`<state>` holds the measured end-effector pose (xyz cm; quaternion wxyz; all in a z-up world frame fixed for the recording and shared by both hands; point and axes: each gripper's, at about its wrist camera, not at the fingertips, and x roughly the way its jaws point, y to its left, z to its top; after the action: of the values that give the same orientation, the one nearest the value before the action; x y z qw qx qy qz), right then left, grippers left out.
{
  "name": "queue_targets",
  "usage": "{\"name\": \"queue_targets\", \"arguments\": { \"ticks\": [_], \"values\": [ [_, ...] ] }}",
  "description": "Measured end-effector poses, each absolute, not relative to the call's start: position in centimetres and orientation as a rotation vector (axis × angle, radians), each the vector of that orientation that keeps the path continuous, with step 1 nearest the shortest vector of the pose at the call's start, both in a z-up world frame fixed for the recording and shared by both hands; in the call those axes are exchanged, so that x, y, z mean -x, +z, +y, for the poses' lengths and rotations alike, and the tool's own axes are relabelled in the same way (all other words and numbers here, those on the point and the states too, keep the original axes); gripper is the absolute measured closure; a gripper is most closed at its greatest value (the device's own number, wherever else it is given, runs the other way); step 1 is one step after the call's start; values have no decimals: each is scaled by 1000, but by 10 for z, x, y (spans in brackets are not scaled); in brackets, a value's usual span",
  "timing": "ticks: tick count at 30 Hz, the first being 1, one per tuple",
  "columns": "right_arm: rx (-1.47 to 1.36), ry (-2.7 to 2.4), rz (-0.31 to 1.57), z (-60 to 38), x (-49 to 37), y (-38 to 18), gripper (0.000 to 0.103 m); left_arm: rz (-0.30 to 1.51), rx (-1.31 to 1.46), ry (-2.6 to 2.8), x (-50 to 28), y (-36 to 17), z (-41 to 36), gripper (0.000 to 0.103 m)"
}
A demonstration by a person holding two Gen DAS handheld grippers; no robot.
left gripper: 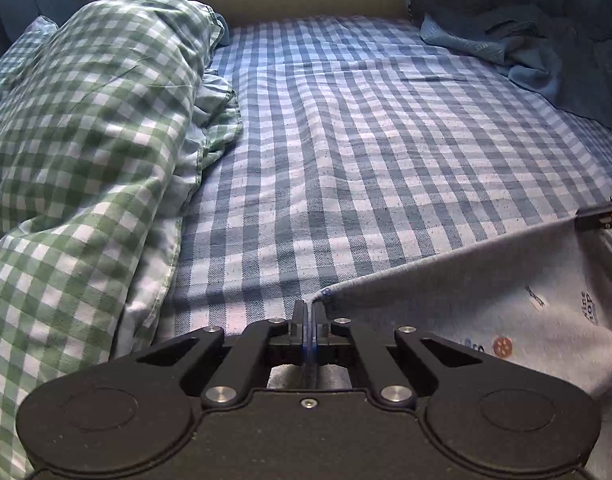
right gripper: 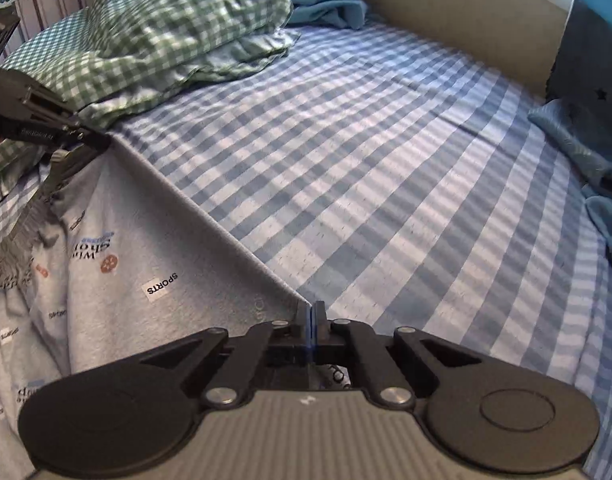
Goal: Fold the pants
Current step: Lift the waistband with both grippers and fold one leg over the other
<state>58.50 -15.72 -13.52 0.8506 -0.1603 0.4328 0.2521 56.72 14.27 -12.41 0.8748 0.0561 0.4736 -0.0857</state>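
Both tongs, left gripper (left gripper: 309,312) and right gripper (right gripper: 310,312), clenched on the pants (right gripper: 153,240), held up over the bed (right gripper: 386,160). Best to keep the edge tight, lower flat, match corners.

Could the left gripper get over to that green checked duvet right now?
Probably not freely: the left gripper is shut on the pants, stretched across to the right gripper. The green checked duvet lies close, with nothing between.

Count: 1 pants (right gripper: 117,240), 2 tools (left tool (left gripper: 308,312), right tool (right gripper: 310,312)), 1 green checked duvet (left gripper: 85,120), 1 bed (left gripper: 366,140), 1 blue cloth (left gripper: 506,52).
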Motion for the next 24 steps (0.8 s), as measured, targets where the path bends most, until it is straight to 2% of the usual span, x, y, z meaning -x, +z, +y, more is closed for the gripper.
{"name": "queue_targets", "arguments": {
  "ticks": [7, 9, 11, 14, 15, 17, 18, 19, 21, 22, 24],
  "values": [
    [330, 558, 992, -152, -598, -162, 102, 1061, -142, -152, -571, -152, 136, 102],
    [304, 568, 1001, -156, -595, -163, 96, 1064, -132, -156, -572, -154, 137, 98],
    [277, 574, 1006, -163, -594, -162, 83, 1057, -141, -161, -571, -153, 137, 86],
    [225, 543, 1023, -177, -602, -162, 72, 1063, -152, -156, -573, -155, 139, 84],
    [185, 531, 1043, -183, -607, -165, 72, 1073, -148, -149, -576, -156, 139, 84],
    [123, 514, 1083, -192, -615, -172, 72, 1104, -135, -138, -580, -160, 140, 86],
    [103, 515, 1095, -194, -617, -175, 72, 1120, -126, -135, -583, -163, 141, 91],
    [99, 513, 1095, -194, -617, -176, 74, 1133, -123, -135, -585, -165, 140, 100],
    [108, 534, 1097, -191, -613, -176, 97, 1132, -142, -121, -584, -162, 135, 103],
    [126, 535, 1088, -188, -609, -174, 101, 1122, -154, -111, -583, -159, 132, 103],
    [169, 543, 1038, -182, -596, -162, 101, 1082, -162, -97, -575, -148, 129, 103]
  ]
}}
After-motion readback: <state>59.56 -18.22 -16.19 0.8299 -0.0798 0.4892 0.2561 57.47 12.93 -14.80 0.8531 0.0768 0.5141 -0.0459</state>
